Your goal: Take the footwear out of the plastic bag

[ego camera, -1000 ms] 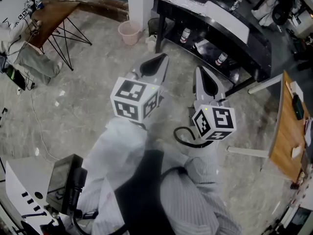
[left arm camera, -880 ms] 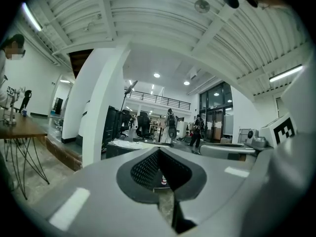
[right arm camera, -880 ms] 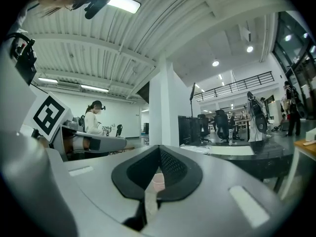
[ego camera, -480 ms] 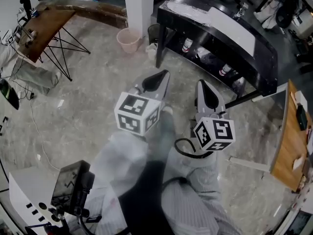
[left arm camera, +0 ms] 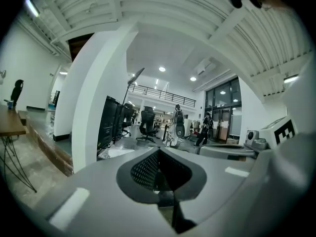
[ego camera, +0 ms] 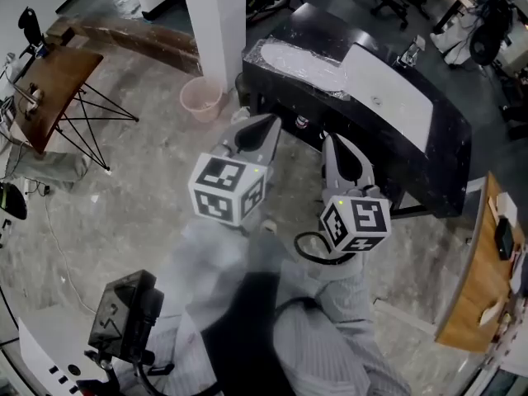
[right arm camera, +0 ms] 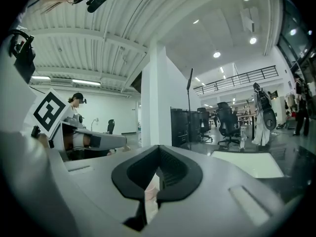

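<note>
Jaws together, empty, both grippers (ego camera: 266, 120) (ego camera: 332, 138)

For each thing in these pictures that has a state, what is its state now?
left claw: shut, empty.
right claw: shut, empty.
plastic bag: lying on the black table, untouched; open or closed, cannot tell.
pink bin: upright on the floor.

Person is wearing pale grey pinstriped sleeves (ego camera: 326, 337), black front panel (ego camera: 247, 320). Pale grey left gripper (ego camera: 268, 122) and right gripper (ego camera: 332, 140) are bearing black-and-white marker cubes (ego camera: 227, 190); black cable (ego camera: 309, 252) is looping under right one.
</note>
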